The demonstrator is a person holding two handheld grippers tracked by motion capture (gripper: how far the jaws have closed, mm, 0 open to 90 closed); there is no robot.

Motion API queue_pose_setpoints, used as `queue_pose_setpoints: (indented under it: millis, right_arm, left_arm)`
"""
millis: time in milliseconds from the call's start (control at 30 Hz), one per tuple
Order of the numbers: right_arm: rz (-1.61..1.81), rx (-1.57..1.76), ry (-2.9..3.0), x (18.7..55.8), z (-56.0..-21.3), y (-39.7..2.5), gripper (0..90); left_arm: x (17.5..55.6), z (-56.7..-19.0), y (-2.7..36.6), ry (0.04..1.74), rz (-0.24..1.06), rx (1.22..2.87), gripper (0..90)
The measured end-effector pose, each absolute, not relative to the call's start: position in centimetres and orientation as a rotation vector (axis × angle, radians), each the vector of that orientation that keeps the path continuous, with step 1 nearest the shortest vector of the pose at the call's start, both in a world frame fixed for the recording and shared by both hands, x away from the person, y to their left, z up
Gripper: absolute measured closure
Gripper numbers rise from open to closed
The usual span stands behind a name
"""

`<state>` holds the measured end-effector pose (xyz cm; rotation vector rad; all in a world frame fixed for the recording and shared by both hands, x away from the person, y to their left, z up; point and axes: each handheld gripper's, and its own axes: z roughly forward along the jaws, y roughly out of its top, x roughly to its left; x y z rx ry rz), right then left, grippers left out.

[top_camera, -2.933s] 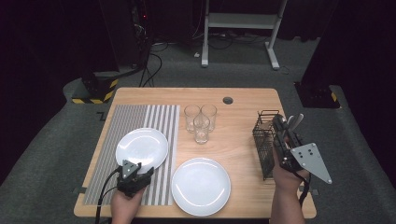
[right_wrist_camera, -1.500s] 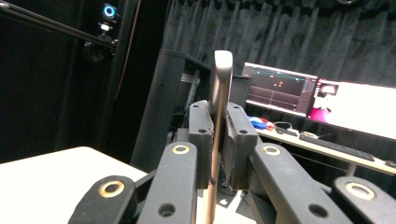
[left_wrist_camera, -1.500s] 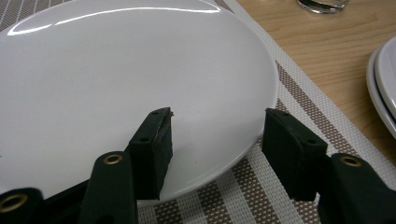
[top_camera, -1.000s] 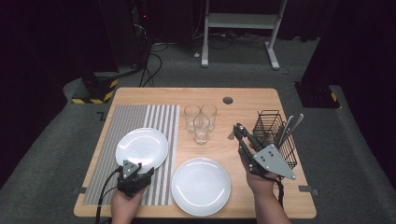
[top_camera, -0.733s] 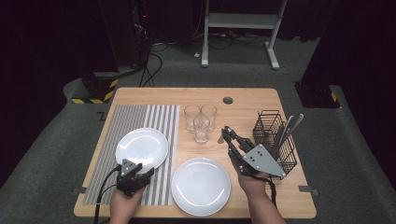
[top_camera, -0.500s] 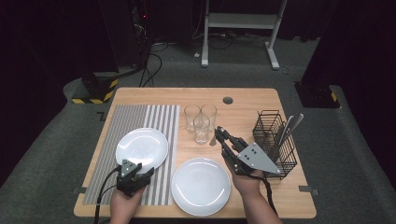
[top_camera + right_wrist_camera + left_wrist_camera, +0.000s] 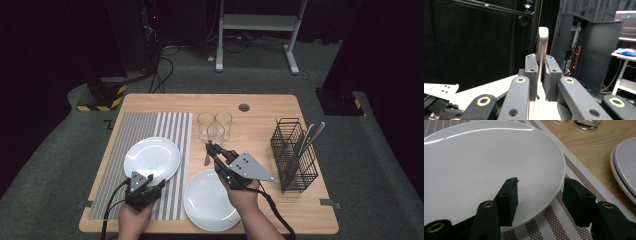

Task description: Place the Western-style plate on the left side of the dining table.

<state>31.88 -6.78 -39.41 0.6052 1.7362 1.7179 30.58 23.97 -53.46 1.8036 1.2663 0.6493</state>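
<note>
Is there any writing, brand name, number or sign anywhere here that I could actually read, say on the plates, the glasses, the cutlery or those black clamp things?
No readable text on the plates, the glasses, the wire cutlery basket or the knife clamped in the right gripper.
A pale mark on the floor by the table's left far corner may be a letter: too small to read.
Yellow-and-black hazard stripes on a block on the floor: a sign, no words.
</note>
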Motion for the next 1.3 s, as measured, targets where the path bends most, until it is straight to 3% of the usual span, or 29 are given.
queue_pose_setpoints:
  millis: [533, 1300]
  right_arm:
    - [1.755, 0.601, 1.831, 31.9, -40.2, -2.2, 83.2]
    - [1.763, 0.621, 1.955, 30.9, -42.6, 0.0, 83.2]
  left_arm:
    - [30.7, -53.2, 24.5, 1.257, 0.606, 1.788, 48.9]
    - [30.1, -51.8, 25.0, 1.21, 0.589, 1.726, 52.6]
